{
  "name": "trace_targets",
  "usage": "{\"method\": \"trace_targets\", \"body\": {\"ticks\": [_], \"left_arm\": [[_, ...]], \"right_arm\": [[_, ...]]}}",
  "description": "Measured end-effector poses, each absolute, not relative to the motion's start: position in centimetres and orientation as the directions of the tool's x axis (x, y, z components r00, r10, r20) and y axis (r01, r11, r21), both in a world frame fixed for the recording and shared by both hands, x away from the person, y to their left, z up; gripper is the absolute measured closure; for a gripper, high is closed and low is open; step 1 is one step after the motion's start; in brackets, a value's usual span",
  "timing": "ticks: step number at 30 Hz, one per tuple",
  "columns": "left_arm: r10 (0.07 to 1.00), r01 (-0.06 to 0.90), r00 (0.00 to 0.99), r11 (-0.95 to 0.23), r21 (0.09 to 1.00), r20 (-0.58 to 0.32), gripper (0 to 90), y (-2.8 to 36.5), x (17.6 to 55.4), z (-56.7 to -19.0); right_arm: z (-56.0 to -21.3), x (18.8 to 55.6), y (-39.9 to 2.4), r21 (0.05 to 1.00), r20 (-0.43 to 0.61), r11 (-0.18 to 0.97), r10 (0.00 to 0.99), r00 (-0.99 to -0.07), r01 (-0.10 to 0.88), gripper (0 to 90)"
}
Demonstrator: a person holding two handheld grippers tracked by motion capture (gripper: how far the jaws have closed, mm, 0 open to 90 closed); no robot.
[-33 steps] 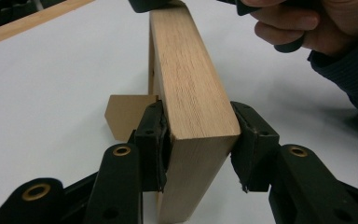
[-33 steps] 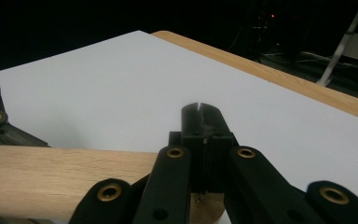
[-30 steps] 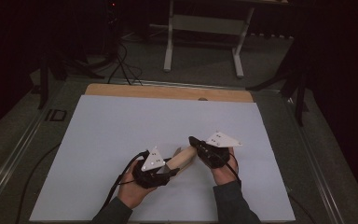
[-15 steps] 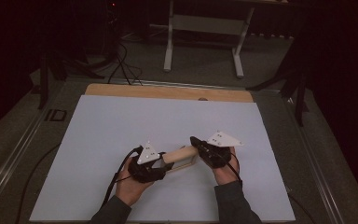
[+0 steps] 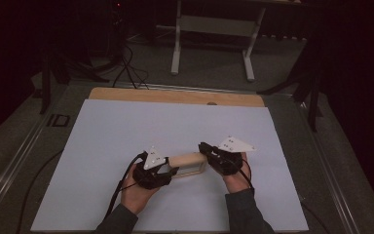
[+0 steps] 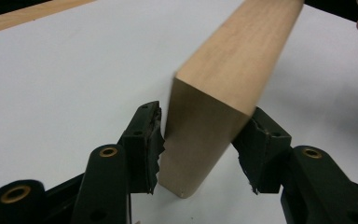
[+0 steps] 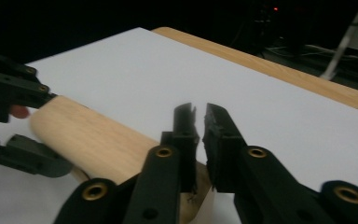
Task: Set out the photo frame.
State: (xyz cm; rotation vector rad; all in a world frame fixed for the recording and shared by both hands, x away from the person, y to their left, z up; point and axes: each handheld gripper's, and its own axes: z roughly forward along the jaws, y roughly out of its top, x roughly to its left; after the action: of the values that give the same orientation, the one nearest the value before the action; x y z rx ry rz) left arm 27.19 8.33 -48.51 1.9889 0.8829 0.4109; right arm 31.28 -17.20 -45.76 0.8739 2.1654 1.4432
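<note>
Hiding the wooden block's (image 5: 189, 162) ends: left gripper (image 6: 200, 154) clamps its 9 o'clock end, right gripper (image 7: 200, 140) w/ jaws just cracking apart (nothing visible between).

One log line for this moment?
left gripper: clamped on wooden block end | right gripper: at other end, jaws just opening, narrow gap, nothing between | surface: white sheet

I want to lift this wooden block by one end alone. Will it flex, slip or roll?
The wooden block looks solid, so probably stiff, no sag. Its smooth faces might slip, though the left claw has toothed pads. The rounded top seen in the right gripper view suggests it could rock if nudged sideways.
</note>
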Motion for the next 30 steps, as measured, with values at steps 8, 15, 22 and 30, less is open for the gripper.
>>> {"method": "trace_targets", "body": {"ticks": [8,15,22,30], "left_arm": [[0.729,0.429,0.682,-0.340,0.837,-0.053,51.8,8.5,27.3,-48.6],[0.728,0.430,0.683,-0.338,0.837,-0.057,52.3,8.6,27.4,-48.6],[0.731,0.432,0.680,-0.335,0.837,-0.058,53.6,8.6,27.4,-48.6],[0.736,0.438,0.674,-0.324,0.839,-0.068,56.3,8.7,27.5,-48.5]], "right_arm": [[-45.4,31.3,-18.0,0.924,0.037,0.265,0.654,-0.755,0.275,58.9],[-45.5,31.3,-18.2,0.915,0.045,0.297,0.600,-0.799,0.274,52.4],[-45.5,31.3,-18.5,0.912,0.050,0.305,0.578,-0.814,0.273,45.7],[-46.1,31.7,-18.6,0.885,0.045,0.352,0.584,-0.810,0.303,39.0]]}}
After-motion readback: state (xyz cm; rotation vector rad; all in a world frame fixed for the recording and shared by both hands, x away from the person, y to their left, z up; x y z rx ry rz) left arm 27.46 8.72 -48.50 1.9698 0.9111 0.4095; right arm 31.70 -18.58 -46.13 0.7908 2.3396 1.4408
